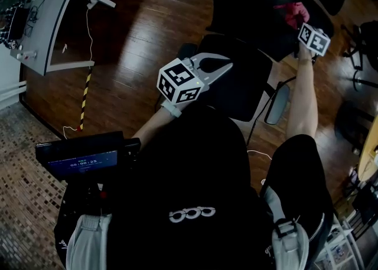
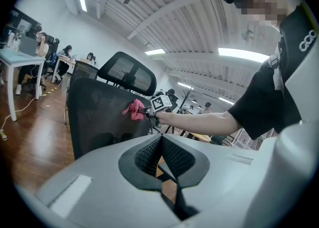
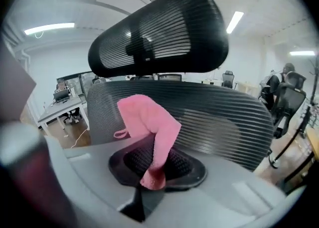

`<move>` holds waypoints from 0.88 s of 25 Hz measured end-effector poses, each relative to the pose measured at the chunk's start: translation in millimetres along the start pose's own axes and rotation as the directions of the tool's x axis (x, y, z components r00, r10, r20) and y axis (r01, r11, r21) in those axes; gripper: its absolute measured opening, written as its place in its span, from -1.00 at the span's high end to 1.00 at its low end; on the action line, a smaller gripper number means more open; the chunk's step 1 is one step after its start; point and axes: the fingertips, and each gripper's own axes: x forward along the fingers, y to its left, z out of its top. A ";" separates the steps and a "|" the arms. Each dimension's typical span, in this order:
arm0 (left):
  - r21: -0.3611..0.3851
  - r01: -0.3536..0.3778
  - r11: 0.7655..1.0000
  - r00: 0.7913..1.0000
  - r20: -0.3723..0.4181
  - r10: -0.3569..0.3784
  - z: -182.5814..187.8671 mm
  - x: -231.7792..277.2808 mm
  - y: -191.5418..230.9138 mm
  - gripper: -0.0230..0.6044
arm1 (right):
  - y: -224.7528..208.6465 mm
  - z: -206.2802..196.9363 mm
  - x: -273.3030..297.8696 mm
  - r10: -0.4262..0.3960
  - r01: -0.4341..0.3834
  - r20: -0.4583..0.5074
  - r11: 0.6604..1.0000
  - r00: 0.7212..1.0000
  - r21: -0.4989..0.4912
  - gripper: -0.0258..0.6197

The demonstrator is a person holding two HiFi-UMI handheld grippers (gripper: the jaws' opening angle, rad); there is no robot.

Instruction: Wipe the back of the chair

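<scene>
The black mesh office chair (image 1: 269,3) stands ahead of me, and its seat (image 1: 236,83) is nearest. My right gripper (image 1: 302,26) is shut on a pink cloth (image 1: 293,13) and holds it against the chair back. In the right gripper view the cloth (image 3: 149,117) hangs from the gripper (image 3: 155,164) in front of the ribbed backrest (image 3: 224,117), below the headrest (image 3: 159,32). The left gripper (image 1: 227,67) hovers over the seat, shut and empty. Its own view (image 2: 162,144) shows the chair back (image 2: 99,112), the cloth (image 2: 135,110) and the right gripper (image 2: 160,105) beyond.
A grey desk (image 1: 53,26) stands at the far left on the wooden floor, with a cable and a yellow-black striped strip (image 1: 85,94) beside it. Another dark chair (image 1: 360,44) is at the right edge. People sit at desks (image 2: 40,47) in the background.
</scene>
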 end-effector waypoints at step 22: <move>0.003 0.004 1.000 1.000 0.000 -0.004 -7.0 -2.9 -2.6 0.95 | -175.7 -91.4 -99.3 -0.446 0.472 -0.155 0.845 0.881 0.253 0.77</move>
